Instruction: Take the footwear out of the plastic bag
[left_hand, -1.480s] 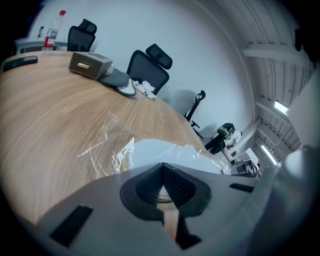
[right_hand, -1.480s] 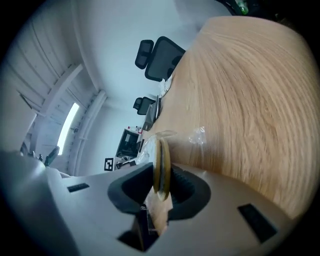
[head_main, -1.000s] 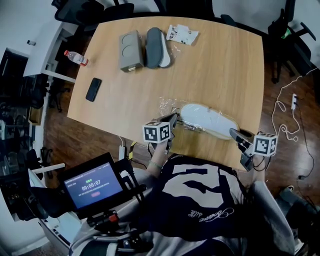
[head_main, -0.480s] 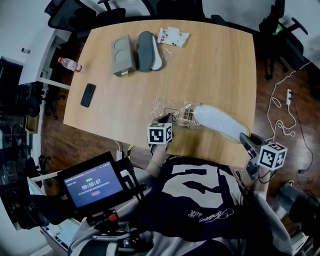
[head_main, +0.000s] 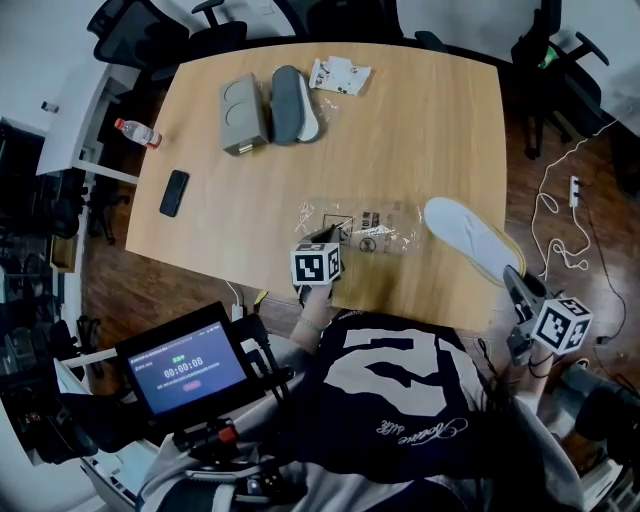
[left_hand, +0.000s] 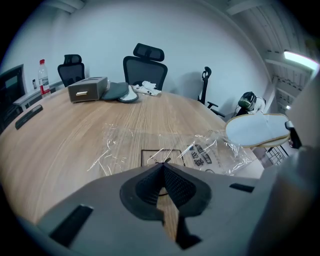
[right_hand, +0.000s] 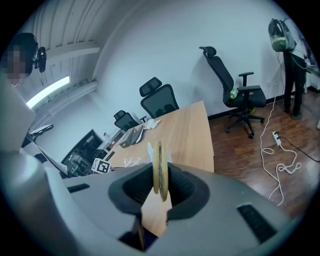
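A white slipper (head_main: 468, 238) with a tan sole rim hangs over the table's near right corner, clear of the bag. My right gripper (head_main: 513, 280) is shut on its heel end; in the right gripper view the slipper (right_hand: 159, 165) stands edge-on between the pads of the right gripper (right_hand: 160, 175). The clear plastic bag (head_main: 368, 228) lies flat and empty on the wood. My left gripper (head_main: 330, 233) is shut on the bag's near left edge. In the left gripper view, the left gripper (left_hand: 162, 163) pinches the film, with the bag (left_hand: 205, 152) and the slipper (left_hand: 257, 131) to the right.
At the table's far side lie a grey box (head_main: 243, 113), a grey slipper pair (head_main: 293, 103) and a crumpled wrapper (head_main: 340, 75). A phone (head_main: 174, 192) and a water bottle (head_main: 137, 132) are at the left. Office chairs ring the table; a cable (head_main: 560, 225) trails on the floor at right.
The right gripper has drawn the slipper rightward, fully out of the bag and past the table's corner. The bag has flattened. The left gripper has stayed in place on the bag.
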